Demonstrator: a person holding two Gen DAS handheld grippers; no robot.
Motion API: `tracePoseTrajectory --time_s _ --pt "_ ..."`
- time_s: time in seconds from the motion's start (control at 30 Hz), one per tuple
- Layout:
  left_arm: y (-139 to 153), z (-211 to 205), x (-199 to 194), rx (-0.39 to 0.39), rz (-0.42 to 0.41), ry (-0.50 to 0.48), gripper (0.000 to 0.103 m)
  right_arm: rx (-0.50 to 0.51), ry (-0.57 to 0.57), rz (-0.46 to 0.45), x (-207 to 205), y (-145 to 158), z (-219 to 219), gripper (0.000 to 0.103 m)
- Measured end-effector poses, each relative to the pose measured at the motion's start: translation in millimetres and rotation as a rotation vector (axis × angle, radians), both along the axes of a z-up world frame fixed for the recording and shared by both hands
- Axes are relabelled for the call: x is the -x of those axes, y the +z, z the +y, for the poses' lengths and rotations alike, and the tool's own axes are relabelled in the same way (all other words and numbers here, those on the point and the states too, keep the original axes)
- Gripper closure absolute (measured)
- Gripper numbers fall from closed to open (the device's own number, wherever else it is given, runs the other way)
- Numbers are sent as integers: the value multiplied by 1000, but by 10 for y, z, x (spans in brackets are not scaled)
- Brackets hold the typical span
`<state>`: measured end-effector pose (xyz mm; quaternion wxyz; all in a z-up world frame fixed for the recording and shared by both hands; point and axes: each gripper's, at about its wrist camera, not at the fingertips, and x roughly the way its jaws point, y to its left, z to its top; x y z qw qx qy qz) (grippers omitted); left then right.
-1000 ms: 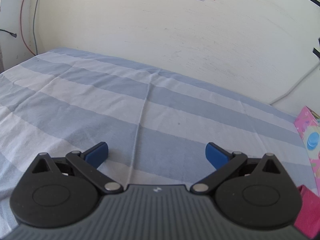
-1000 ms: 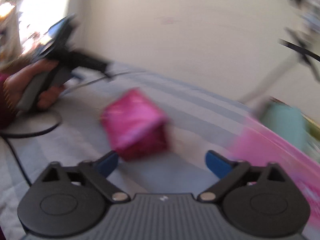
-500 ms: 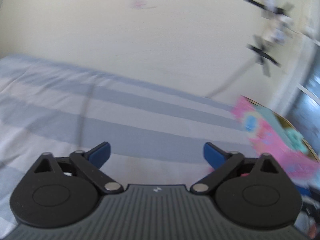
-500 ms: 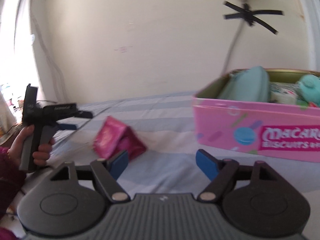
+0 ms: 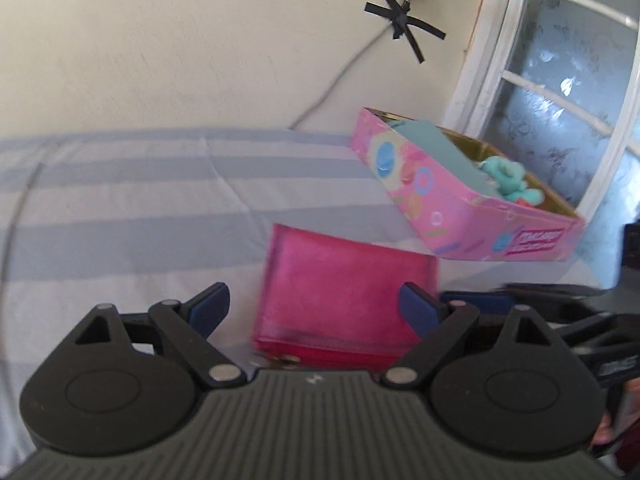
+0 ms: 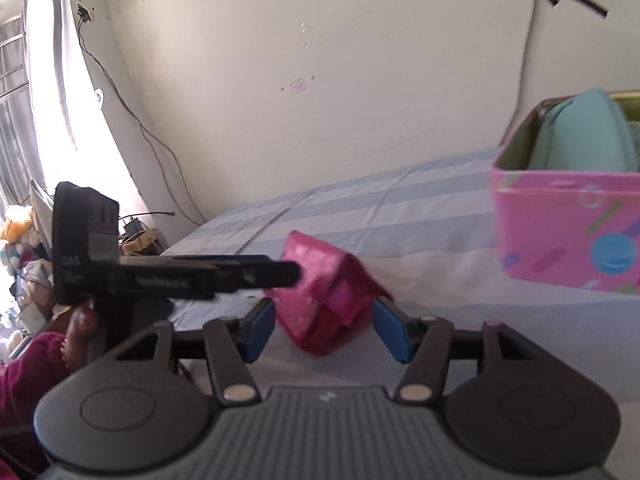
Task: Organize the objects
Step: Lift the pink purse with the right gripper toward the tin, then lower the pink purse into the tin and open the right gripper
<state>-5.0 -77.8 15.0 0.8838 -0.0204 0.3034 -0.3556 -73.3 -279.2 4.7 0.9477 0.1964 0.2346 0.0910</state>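
Grippers left (image 5: 314,310) and right (image 6: 324,330), both closing yet apart, flank pink pouch (image 6: 326,292) near pink tin (image 5: 460,216).

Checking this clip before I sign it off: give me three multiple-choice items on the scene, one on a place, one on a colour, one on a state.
1. Where does the pink pouch lie?
A. On the striped sheet, outside the tin
B. Inside the tin
C. On the window sill

2. What colour is the soft toy in the macaron biscuit tin?
A. Yellow
B. Teal
C. Black

3. How does the tin stand?
A. Lid on
C. Tipped upside down
B. Open, with things inside

Answers:
1. A: both wrist views show the pouch resting on the sheet in front of the tin, between the closing jaws of the right gripper, whose pads do not yet press it; the left gripper is closing too.
2. B: the toy reads teal against the tin's gold interior.
3. B: no lid; toy and a teal case show over the rim.
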Motion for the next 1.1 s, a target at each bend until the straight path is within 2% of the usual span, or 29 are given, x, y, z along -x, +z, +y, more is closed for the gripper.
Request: tracePoseTrajectory --time_s 0.03,0.13,0.3,0.5,0.63,0.8,0.97,1.1 --pt "3 -1 10 15 11 1 24 1 4 5 -44 -4 17 52" --pt "-2 -20 57 29 38 7 27 9 15 37 -132 -22 54 66" --pt "14 -174 219 24 51 -19 29 68 -18 46 7 -11 61 71" --pt "60 -631 445 -9 45 -153 29 121 -79 57 452 -4 -133 71" --pt "149 -984 587 -25 8 -236 29 107 -154 41 821 -13 -325 71" --pt "501 -1399 673 -10 -81 -297 29 73 -251 -45 1213 149 -563 71" --pt "888 -1792 667 27 -186 -346 28 99 -350 -157 1399 481 -842 71" --pt "948 -2211 536 -2 -236 -361 28 148 -432 -207 1341 644 -1095 71"
